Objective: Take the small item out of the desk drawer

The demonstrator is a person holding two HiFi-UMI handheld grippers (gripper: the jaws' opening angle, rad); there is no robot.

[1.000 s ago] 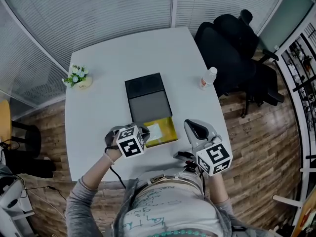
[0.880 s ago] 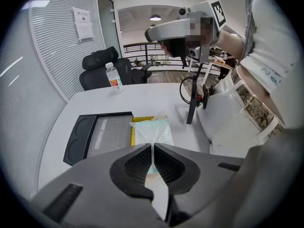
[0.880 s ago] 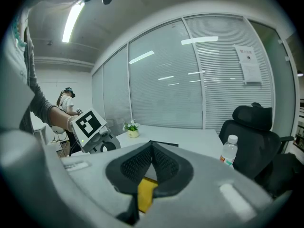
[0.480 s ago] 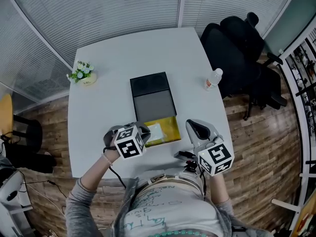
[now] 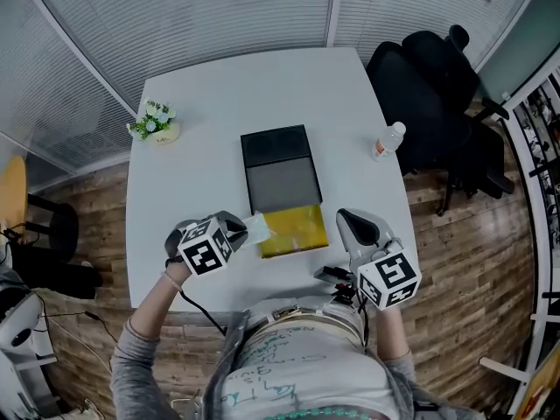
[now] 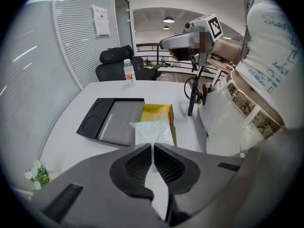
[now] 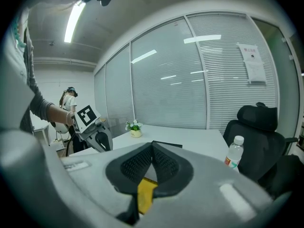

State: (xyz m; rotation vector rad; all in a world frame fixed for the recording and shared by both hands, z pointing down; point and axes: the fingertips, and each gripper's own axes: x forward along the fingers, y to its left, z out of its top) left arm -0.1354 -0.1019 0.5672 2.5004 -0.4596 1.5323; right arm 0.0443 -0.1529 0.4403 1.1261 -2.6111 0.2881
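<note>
The left gripper [image 6: 152,147] has its jaws pressed together on one edge of a small clear packet [image 6: 152,129], a flat, pale-green-tinted plastic sachet that fans out past the pads and also pokes back behind them. The packet hangs in the air over the left rim of the open yellow drawer [image 6: 160,112], so it looks to be out of the compartment or very nearly so. It is probably very light and limp. The film folds where the pads pinch it and holds no shape of its own, so it will likely flap and sag as it travels. Smooth plastic can slip, so a bite well in from the edge, across a sealed seam if there is one, seems safer than a corner nip. Whatever is inside cannot be made out. The drawer stands pulled out of a dark desk organiser [image 6: 95,114] on the white table [image 5: 192,147]. To its right the right gripper [image 7: 152,148] rests with its jaws closed on nothing, the drawer's yellow showing beneath them. A water bottle [image 5: 386,140] and a small flower pot [image 5: 157,122] stand well apart from the work.
</note>
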